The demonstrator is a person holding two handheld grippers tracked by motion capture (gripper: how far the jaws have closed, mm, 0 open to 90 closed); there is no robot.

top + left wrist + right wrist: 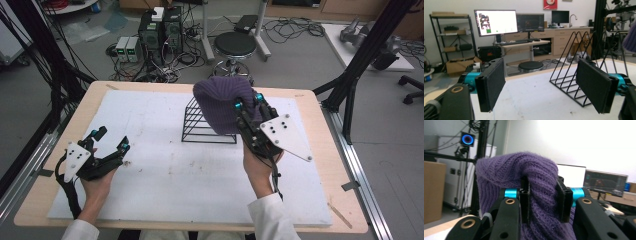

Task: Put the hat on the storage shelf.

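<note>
A purple knitted beanie (222,102) hangs in the air over the right part of a black wire rack (200,125) at the middle of the table. My right gripper (248,103) is shut on a bunched fold of the beanie (541,195), which is pinched between its two black jaws. The beanie's lower part drapes in front of the rack's right end. My left gripper (111,139) rests low at the table's left side, open, with nothing between its pads (492,83). The rack (576,75) stands beyond that gripper's right jaw.
A white mat (150,165) covers most of the wooden table (50,190). Behind the table on the floor are a round black stool (235,45), computer boxes (160,30) and tangled cables. Black frame posts (360,55) stand at the right.
</note>
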